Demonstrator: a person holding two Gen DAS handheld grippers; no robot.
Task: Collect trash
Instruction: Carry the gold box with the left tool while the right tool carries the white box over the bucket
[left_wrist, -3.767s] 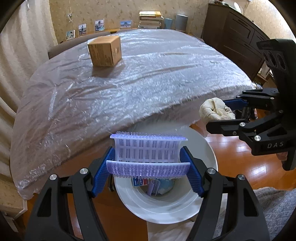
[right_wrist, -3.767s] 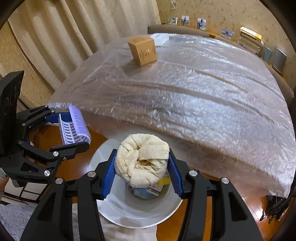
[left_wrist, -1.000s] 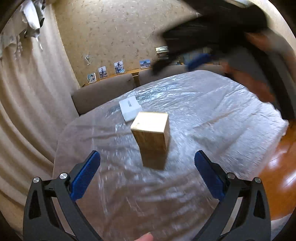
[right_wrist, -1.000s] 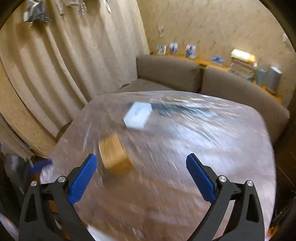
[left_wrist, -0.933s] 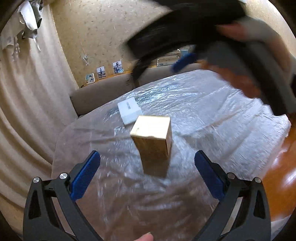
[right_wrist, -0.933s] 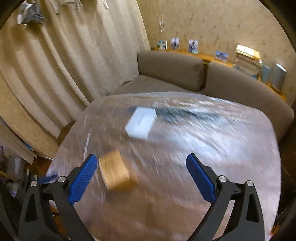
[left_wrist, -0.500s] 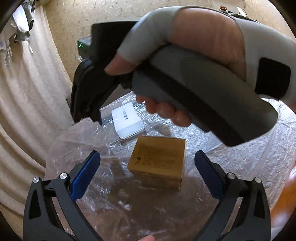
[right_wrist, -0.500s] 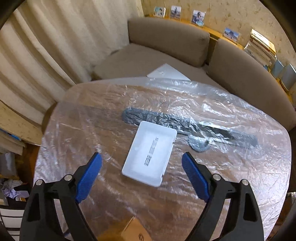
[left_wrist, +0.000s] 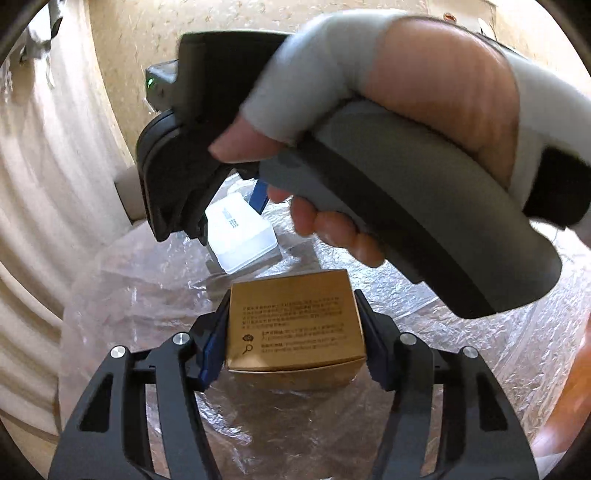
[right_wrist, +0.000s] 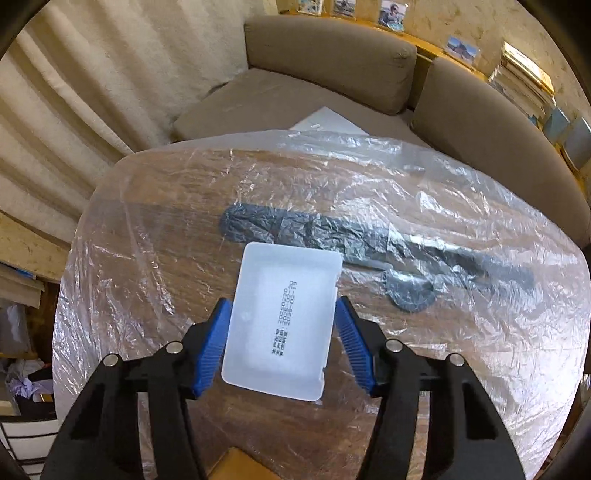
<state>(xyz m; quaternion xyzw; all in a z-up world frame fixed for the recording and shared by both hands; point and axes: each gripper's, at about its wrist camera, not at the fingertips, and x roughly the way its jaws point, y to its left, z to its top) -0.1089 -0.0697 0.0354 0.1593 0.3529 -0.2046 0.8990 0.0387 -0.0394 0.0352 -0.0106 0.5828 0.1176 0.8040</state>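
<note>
Gripping the gold cardboard box from both sides, the left gripper has just closed its blue fingers against the box walls; the box sits on the plastic-covered table. Beyond it, the right gripper has likewise just been closing, and its fingers now flank the white plastic tray, which lies upside down on the table with printed text facing up. Left pad touches the tray edge; contact on the right pad cannot be confirmed. A gloved hand holds the right gripper's handle. A dark flat object lies under the plastic sheet just behind the tray.
</note>
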